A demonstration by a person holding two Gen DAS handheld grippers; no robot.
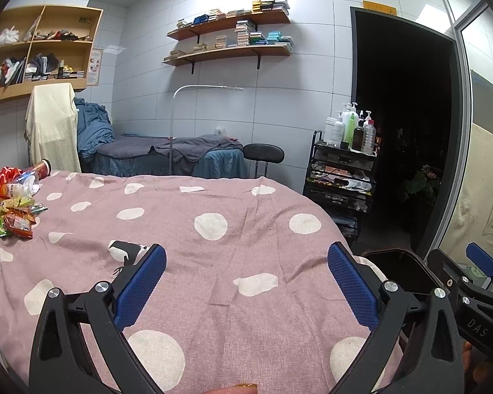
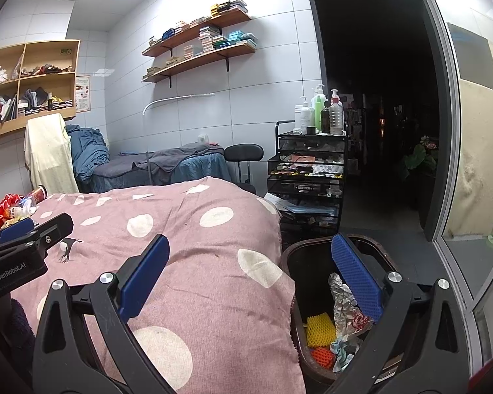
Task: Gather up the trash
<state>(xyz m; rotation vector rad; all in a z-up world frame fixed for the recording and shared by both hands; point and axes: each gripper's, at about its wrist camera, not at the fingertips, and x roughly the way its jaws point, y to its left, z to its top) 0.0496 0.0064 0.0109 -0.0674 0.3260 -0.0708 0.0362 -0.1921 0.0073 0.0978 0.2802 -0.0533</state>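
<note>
Hovering over the pink polka-dot bedspread (image 1: pixel 246 197), the left gripper (image 1: pixel 246 282) has its blue pads spread wide with nothing between them. The right gripper (image 2: pixel 249 282) is likewise parted and empty, its right pad hanging over the mouth of the dark trash bin (image 2: pixel 384 249) that stands against the bed's edge at the lower right of the right wrist view. Inside the bin lie crumpled foil, yellow and orange foam netting and other scraps.

The trash pile (image 1: pixel 13 207) sits at the far left of the left wrist view, on the bedspread: bright snack wrappers, a small white bottle and a red can on its side. In the right wrist view the same heap (image 2: pixel 13 210) shows at the left edge, partly behind the left gripper's body.

The pile lies well to the left of both sets of fingers and farther up the bed; the left gripper looks the nearer, with the bin on the opposite side. The pile has no single long axis, so which piece to pinch first seems a free choice; a swing leftward would likely come first.
</note>
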